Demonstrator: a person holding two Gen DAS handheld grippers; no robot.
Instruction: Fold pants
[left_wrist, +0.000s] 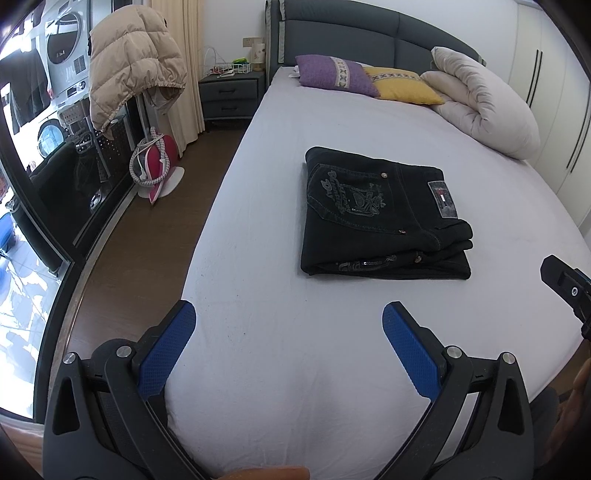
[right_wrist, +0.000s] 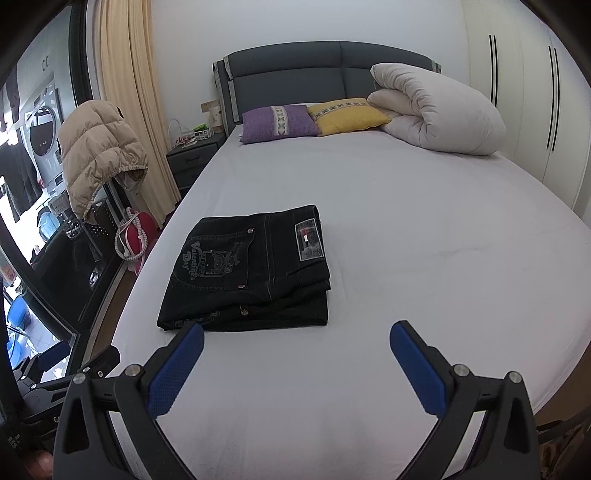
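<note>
Pants (left_wrist: 384, 218) sit folded in a compact rectangular stack on the bed (left_wrist: 258, 295), roughly mid-mattress, well short of the purple pillow (left_wrist: 334, 74) and yellow pillow (left_wrist: 402, 85) at the headboard end. Back pocket with embroidery and the waistband patch face up. We read the fold as done or nearly done.

Both tools are off the pants. Left gripper (left_wrist: 289, 314) hangs over bare sheet on the near side of the pants, jaws spread wide, nothing between them. Right gripper (right_wrist: 296, 334) likewise spread and empty; its left finger tip overlaps the pants' near edge in the right wrist view, but we can't tell if it touches.

Handling, our judgement:
- Black denim, several layers thick. Heavy for cloth, fairly stiff, holds a crease, won't slide much on the cotton sheet.
- Not fragile. Rivets and buttons along the near edge are hard spots; we avoid pinching on them.
- Layers at the near-right corner of the pants look slightly staggered, so a one-layer pinch there would peel the stack open.

Where we'd grip if a tidy or move is needed: the two near corners of the pants, jaws going over the full stack thickness, one tool per corner. The folded edge on the far-left side of the pants is the cleanest and stays together best.
</note>
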